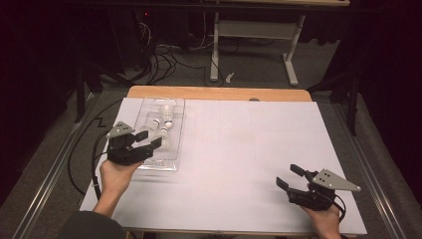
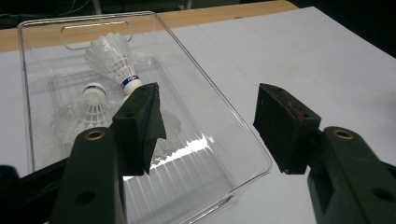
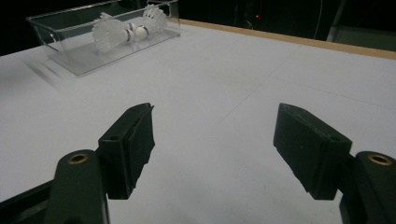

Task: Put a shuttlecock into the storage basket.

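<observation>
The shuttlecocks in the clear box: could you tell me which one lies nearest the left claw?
The shuttlecock with its feathers toward the left claw; the other shuttlecock lies farther back.

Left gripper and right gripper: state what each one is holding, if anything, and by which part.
Nothing is held. The left gripper hangs open over the clear box's rim; the right gripper is open above the bare table.

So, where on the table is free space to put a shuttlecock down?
The white sheet is bare from the clear tray across to the right gripper. It is crowded only at the tray, where shuttlecocks lie and the open left gripper hovers.
</observation>
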A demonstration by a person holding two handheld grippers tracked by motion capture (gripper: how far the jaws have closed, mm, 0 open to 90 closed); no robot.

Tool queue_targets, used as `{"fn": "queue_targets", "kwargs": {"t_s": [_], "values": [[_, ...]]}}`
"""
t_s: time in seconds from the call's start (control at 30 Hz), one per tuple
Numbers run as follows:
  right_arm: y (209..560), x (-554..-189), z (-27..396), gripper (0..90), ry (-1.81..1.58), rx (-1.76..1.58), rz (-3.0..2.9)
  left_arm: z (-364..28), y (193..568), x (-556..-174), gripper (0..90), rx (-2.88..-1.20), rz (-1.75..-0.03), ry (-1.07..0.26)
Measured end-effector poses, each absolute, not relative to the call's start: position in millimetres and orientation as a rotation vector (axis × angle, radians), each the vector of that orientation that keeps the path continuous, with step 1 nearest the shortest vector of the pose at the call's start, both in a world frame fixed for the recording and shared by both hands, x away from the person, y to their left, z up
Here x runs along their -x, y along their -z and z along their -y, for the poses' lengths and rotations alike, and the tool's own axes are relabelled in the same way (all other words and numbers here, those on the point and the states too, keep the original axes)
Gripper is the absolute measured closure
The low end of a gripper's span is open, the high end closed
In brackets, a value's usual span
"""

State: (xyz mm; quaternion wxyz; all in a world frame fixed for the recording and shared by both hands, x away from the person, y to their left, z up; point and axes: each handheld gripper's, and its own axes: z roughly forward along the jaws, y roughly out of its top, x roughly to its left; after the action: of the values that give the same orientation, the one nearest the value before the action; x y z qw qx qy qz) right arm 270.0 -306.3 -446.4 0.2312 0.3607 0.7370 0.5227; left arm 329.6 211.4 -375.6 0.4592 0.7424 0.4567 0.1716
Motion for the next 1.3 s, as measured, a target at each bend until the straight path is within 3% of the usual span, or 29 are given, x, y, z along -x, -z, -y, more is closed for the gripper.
{"fn": "queue_targets", "kwargs": {"t_s": [1.3], "values": [[446.7,-270.2,306.2,29.2,-1.434,-0.992,-2.031,-219.1,387.5,-305.6,40.9,-1.795,-1.109,-0.456]]}}
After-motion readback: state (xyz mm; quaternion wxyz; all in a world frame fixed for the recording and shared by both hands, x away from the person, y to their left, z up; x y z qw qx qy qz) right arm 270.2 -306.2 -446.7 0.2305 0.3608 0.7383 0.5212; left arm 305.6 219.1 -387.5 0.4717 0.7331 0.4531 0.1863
